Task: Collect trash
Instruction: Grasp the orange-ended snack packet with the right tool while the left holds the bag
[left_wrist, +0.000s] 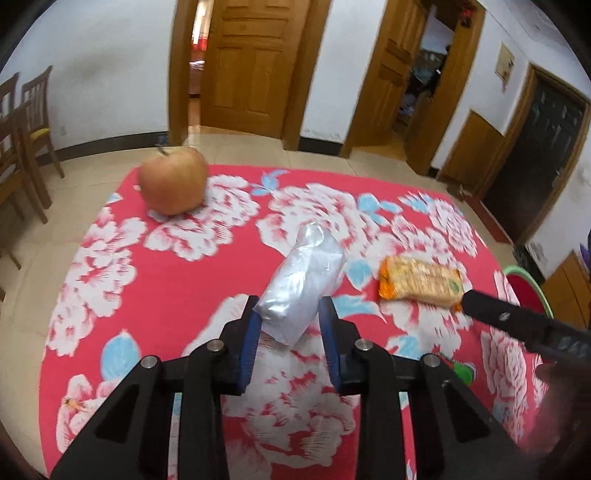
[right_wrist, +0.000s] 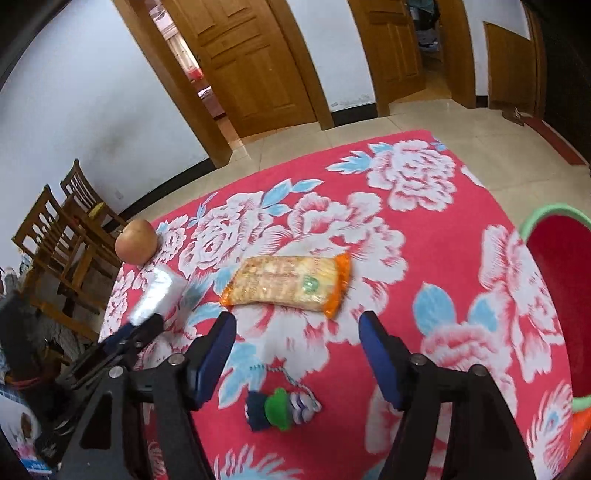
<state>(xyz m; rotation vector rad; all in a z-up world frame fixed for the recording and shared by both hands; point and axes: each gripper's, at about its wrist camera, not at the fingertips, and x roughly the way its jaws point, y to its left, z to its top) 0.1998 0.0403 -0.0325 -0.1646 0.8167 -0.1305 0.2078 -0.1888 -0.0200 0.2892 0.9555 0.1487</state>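
The table (left_wrist: 177, 295) wears a red flowered cloth. At its right edge stands a red bin (right_wrist: 554, 295). The cracker packet (right_wrist: 286, 282) lies flat just ahead of the right gripper (right_wrist: 295, 332), whose 2 fingers stand spread, empty. The left gripper (left_wrist: 290, 317) clamps the silver wrapper (left_wrist: 303, 284) (near end pinched).

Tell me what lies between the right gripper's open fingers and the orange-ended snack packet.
Nothing: in the right wrist view, only bare flowered tablecloth separates the right gripper from the snack packet. The small green-capped toy lies nearer the camera, behind the fingertips.
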